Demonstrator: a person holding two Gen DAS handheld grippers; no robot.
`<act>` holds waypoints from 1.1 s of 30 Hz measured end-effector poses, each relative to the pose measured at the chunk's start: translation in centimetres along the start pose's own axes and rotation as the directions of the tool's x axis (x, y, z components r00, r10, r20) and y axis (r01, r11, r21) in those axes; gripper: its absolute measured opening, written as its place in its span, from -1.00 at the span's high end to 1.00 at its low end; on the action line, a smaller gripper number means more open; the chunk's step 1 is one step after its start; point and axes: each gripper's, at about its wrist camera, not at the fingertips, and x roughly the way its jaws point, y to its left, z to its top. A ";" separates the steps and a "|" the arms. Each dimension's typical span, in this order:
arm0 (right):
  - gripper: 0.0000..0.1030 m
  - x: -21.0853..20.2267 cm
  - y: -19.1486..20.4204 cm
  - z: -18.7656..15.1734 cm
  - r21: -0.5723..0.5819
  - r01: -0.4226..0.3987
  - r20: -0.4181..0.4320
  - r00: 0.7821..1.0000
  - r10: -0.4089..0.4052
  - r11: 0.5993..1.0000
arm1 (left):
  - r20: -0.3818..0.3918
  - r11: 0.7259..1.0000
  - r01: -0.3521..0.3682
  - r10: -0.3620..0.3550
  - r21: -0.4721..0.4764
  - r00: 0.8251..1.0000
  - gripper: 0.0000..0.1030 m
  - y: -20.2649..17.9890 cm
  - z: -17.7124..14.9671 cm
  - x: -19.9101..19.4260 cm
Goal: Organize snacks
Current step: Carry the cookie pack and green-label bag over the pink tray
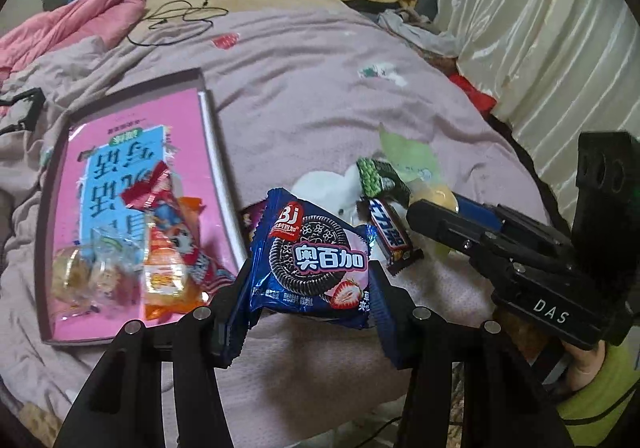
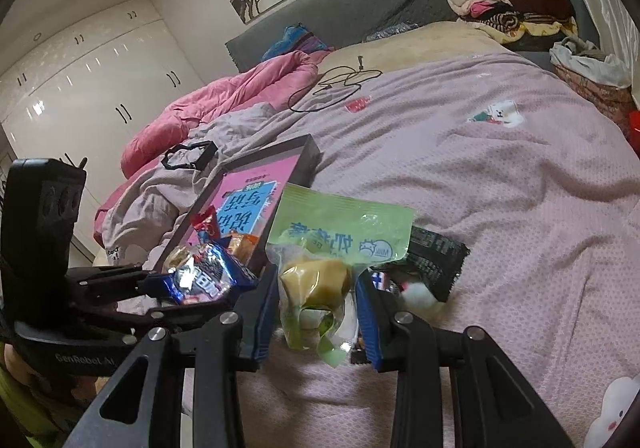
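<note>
Left gripper [image 1: 310, 298]: closed on the blue cookie pack [image 1: 316, 264], which I hold raised just beside the box [image 1: 206, 115]; both fingers press the pack's side edges.
Right gripper [image 2: 318, 312]: fingers either side of the green bun bag [image 2: 320, 248]; whether they pinch it I cannot tell.
Box: lies on the bed [image 1: 300, 87], already holding several wrapped snacks at its near end.
Loose pile: chocolate bar [image 1: 390, 232] and a green-and-black packet [image 1: 378, 175] lie on the bed between my grippers.
Risk, cookie pack: glossy film, edge grip only; I judge it could slip or twist out.
Risk, box: soft bedding beneath; a heavy drop on the rim could tip it.
Risk, bun bag: too hard a squeeze would crush the soft bun.
Risk, grippers: close together; crossing paths could knock the pile.
</note>
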 end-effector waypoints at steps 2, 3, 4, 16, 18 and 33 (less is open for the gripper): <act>0.29 0.0 0.5 0.1 -0.004 -0.004 0.005 1.000 0.004 1.000 | 0.015 1.000 -0.002 0.002 -0.013 1.000 -0.06 0.6 0.1 -0.8; 0.29 0.0 0.8 0.2 -0.008 -0.004 0.008 1.000 0.004 1.000 | 0.022 1.000 -0.003 0.003 -0.020 1.000 -0.06 1.0 0.2 -1.1; 0.29 -0.1 0.9 0.2 -0.010 -0.007 0.009 1.000 0.007 1.000 | 0.027 1.000 -0.004 0.005 -0.025 1.000 -0.06 1.2 0.2 -1.3; 0.29 0.3 5.3 1.3 -0.075 -0.047 0.027 0.998 0.049 0.996 | 0.087 0.994 -0.030 0.039 -0.104 0.995 -0.06 5.2 0.3 -4.4; 0.29 0.4 6.1 1.4 -0.092 -0.049 0.027 0.998 0.051 0.995 | 0.096 0.992 -0.035 0.047 -0.122 0.994 -0.06 6.1 0.2 -4.9; 0.29 3.3 9.5 0.4 -0.157 -0.075 -0.043 0.997 0.069 0.985 | 0.105 0.975 -0.057 0.081 -0.216 0.991 0.21 11.1 -0.2 -5.3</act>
